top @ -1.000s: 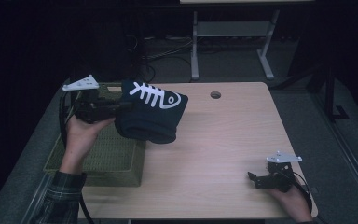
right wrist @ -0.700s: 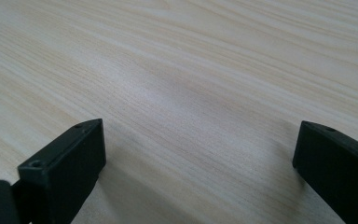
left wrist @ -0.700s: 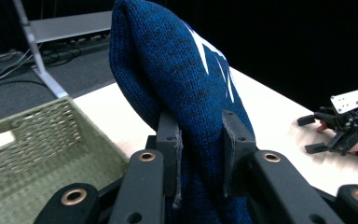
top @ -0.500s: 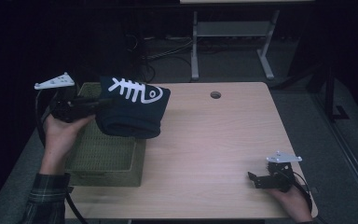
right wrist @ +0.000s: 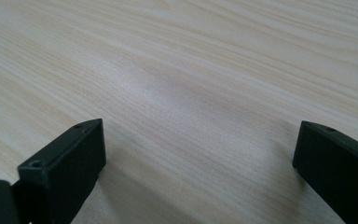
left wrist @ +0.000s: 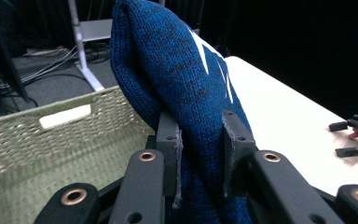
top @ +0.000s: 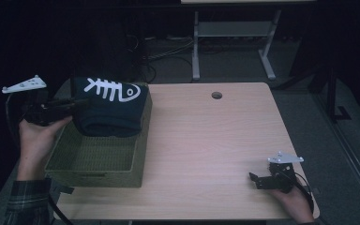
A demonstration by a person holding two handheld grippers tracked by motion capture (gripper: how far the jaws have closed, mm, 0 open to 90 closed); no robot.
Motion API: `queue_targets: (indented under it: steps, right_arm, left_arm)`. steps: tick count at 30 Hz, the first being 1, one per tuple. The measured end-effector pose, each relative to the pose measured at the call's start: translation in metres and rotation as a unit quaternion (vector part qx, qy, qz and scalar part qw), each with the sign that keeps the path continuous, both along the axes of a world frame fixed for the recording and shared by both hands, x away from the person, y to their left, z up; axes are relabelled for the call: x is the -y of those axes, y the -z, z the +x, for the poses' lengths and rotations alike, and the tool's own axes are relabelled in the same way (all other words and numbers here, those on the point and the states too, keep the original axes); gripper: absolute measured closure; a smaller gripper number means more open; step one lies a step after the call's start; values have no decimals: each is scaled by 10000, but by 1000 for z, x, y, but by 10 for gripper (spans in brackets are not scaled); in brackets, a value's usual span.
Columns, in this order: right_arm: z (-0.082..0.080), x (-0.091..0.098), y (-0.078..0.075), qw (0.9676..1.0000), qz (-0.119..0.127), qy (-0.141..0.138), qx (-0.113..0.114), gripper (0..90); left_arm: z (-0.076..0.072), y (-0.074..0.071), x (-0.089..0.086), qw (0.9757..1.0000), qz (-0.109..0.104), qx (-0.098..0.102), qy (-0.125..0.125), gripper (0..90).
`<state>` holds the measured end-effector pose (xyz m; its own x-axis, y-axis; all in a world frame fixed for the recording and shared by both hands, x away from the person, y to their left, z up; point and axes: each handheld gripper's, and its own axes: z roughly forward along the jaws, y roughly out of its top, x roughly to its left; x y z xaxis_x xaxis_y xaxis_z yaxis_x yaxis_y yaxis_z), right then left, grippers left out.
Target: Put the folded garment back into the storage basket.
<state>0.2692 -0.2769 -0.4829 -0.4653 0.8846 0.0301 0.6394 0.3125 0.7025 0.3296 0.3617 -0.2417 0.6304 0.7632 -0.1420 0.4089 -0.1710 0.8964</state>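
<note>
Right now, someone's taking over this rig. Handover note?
Left gripper: fingers shut on the folded blue sweater, held in the air above the far end of the green woven basket.
Right gripper: open, nothing between its fingers, low over the table at the near right corner.
Done: sweater picked up and brought over the basket.
Left: lower it into the basket, release.

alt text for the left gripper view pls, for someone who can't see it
The left gripper clamps a folded dark blue knitted sweater with a white print between its two black fingers, holding it up above an olive-green woven basket. To the right lies a pale wooden table, with the other gripper at its far edge.
</note>
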Motion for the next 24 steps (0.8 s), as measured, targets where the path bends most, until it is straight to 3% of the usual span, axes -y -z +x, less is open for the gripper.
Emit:
queue_targets:
  steps: [12,24]
  right_arm:
    - [0,0,0,10000,-5,2,-4,20]
    - [0,0,0,10000,-7,3,0,20]
  left_arm:
    - [-11,16,-15,9998,-72,-161,-73,726]
    - [-23,49,-27,9987,-100,-489,-140,726]
